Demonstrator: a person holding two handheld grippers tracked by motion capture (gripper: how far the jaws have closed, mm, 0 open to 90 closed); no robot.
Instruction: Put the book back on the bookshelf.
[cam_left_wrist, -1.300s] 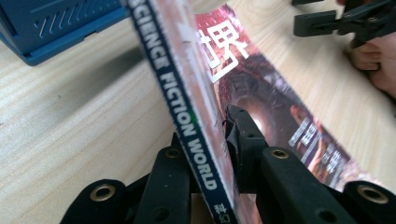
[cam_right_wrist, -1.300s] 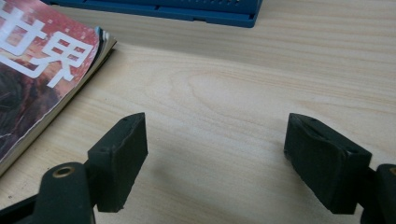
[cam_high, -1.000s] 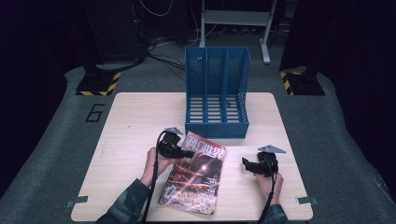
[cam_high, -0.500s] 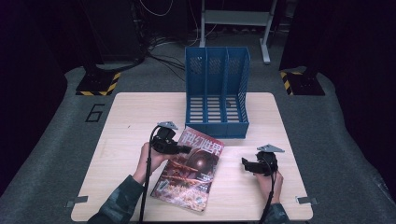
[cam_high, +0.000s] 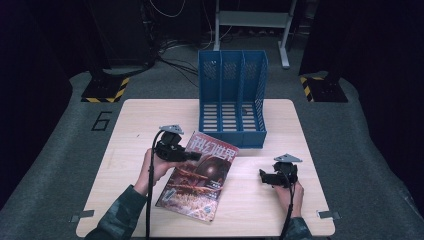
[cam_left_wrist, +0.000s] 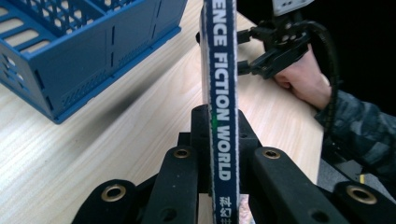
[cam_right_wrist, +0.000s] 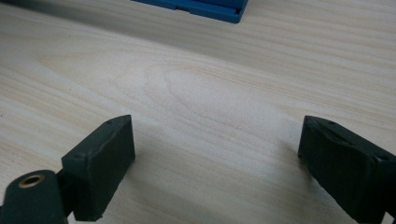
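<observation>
A magazine (cam_high: 200, 175) with a red-brown cover lies tilted at the table's front middle, its left edge raised. My left gripper (cam_high: 192, 156) is shut on that edge. In the left gripper view the blue spine of the magazine (cam_left_wrist: 223, 93), lettered "SCIENCE FICTION WORLD", stands upright between the jaws of my left gripper (cam_left_wrist: 222, 121). My right gripper (cam_high: 263, 176) rests low at the front right, apart from the magazine. In its own view my right gripper (cam_right_wrist: 217, 154) is wide open with only bare wood between its fingers. The left gripper view shows the right gripper (cam_left_wrist: 245, 52) beyond the spine.
A blue three-slot file rack (cam_high: 232, 100) stands at the back middle of the wooden table (cam_high: 145, 115), open towards me. Its base (cam_right_wrist: 205, 9) edges the top of the right gripper view, and its corner (cam_left_wrist: 93, 51) is left of the spine.
My left gripper has drawn the magazine a little to the left and tipped its held edge higher. The right gripper has stayed where it was.
</observation>
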